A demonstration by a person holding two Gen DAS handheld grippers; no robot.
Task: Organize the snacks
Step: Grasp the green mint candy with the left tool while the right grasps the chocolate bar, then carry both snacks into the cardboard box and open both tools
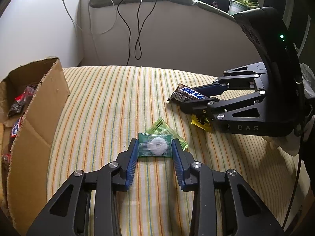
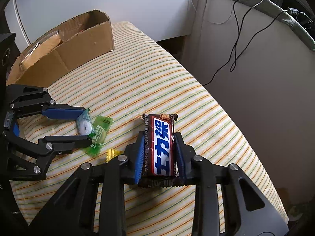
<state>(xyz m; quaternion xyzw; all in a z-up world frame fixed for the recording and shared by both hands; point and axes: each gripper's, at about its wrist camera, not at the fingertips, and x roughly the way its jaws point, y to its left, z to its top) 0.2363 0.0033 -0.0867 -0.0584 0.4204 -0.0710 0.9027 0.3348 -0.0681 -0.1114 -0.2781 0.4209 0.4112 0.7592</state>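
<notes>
My left gripper is shut on a dark green mint candy wrapper with a white round sweet inside; it also shows in the right wrist view. A light green candy lies under and behind it. My right gripper is shut on a brown chocolate bar with blue-and-white lettering, also seen in the left wrist view. A yellow candy lies beneath the right gripper on the striped cloth.
An open cardboard box with several snacks inside stands at the left on the striped cushion; it shows in the right wrist view too. Cables hang on the wall behind. A potted plant stands at the back right.
</notes>
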